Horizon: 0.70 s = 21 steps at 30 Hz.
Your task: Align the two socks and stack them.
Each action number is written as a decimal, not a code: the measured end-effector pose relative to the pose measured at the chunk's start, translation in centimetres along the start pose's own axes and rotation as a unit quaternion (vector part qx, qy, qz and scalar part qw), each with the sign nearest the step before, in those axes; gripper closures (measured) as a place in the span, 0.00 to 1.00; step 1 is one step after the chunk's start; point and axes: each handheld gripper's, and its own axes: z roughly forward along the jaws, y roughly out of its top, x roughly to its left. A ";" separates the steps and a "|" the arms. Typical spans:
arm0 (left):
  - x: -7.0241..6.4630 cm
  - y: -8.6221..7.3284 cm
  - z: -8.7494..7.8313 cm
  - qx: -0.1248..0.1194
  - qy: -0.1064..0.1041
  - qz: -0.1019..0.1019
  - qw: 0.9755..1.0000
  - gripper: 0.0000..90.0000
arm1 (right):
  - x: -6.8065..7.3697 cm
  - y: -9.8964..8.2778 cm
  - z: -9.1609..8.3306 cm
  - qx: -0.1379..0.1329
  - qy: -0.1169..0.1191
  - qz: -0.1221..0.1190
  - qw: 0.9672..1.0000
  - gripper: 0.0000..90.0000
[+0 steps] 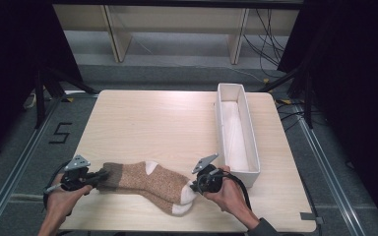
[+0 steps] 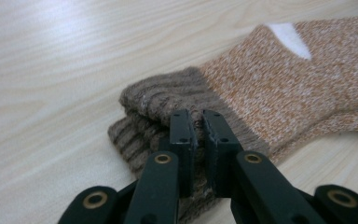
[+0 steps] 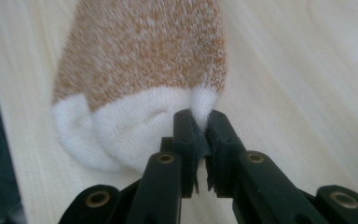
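At the near left of the table (image 1: 142,113), the left gripper (image 1: 103,174) has its jaws pinched together on the ribbed brown cuffs (image 2: 158,100) of a pair of socks (image 1: 147,183), which lies flat along the near edge, one sock over the other. Soft, light and limp, it will likely sag in the middle if lifted, so a hold at both ends suits it best. Further right, the right gripper (image 1: 193,187) is clamped on the white toe (image 3: 200,105) of the pair, and a white bin (image 1: 251,167) stands beyond.
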 end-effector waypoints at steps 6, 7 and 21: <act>0.3 1.3 -2.2 -0.049 -0.004 -0.017 0.999 0.93 | 0.9 1.4 -2.8 -0.035 0.010 0.008 0.999 0.93; 0.4 1.4 -2.7 -0.050 -0.007 -0.019 0.999 0.93 | 0.9 1.6 -2.9 -0.046 0.017 -0.006 0.999 0.93; 2.3 -1.8 -0.8 0.011 -0.014 -0.036 0.999 0.92 | 2.4 -0.5 -0.3 0.000 0.054 -0.006 0.999 0.92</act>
